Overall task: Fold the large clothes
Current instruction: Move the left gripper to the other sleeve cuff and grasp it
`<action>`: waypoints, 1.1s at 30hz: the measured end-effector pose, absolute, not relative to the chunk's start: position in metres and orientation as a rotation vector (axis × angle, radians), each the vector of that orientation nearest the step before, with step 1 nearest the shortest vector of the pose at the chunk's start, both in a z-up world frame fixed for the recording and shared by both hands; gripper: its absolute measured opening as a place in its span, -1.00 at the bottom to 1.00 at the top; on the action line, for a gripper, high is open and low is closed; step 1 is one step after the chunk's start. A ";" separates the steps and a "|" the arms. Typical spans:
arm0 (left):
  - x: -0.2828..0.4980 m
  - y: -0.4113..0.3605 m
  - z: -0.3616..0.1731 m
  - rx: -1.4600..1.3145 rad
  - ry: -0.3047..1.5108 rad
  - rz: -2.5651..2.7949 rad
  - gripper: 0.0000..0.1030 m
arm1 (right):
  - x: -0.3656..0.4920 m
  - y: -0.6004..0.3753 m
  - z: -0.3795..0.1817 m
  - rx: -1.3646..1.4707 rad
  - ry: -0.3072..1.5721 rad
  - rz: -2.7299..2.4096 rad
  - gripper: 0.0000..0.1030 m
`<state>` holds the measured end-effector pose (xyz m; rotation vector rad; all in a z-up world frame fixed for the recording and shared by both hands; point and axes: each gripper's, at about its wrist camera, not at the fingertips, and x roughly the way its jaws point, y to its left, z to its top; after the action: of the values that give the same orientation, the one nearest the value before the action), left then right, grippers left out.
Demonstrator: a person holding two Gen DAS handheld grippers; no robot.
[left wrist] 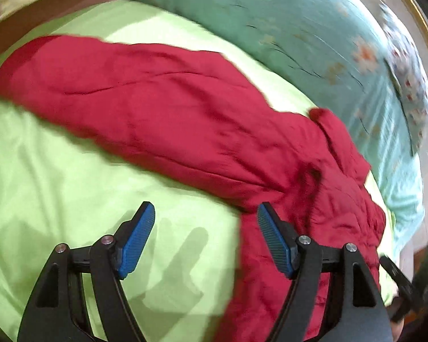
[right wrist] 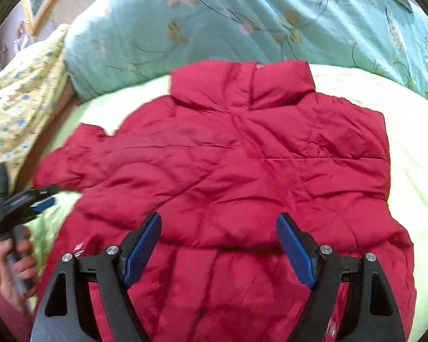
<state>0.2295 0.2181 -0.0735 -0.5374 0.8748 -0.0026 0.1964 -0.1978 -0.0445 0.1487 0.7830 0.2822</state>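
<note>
A red puffy jacket [right wrist: 228,165] lies flat on a light green sheet [right wrist: 413,142], collar toward the far side. In the left wrist view one long sleeve [left wrist: 145,105] stretches out to the left. My left gripper [left wrist: 205,213] is open and empty, above the sheet just beside the jacket's edge. My right gripper [right wrist: 218,225] is open and empty, hovering over the jacket's lower body. The left gripper also shows at the left edge of the right wrist view [right wrist: 44,198], held in a hand.
A teal floral duvet [right wrist: 242,20] lies bunched along the far side of the bed. A yellow patterned cloth [right wrist: 17,105] lies at the left. A gold picture frame [right wrist: 40,2] hangs on the wall.
</note>
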 end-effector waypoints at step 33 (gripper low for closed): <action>0.267 0.377 -0.096 -0.813 0.685 0.252 -0.34 | 0.112 -0.193 -0.019 0.231 0.726 0.358 0.62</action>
<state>0.2668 0.3766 -0.0960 -0.8126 0.6852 0.2516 0.1116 -0.1930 -0.0190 0.2308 0.7258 0.3576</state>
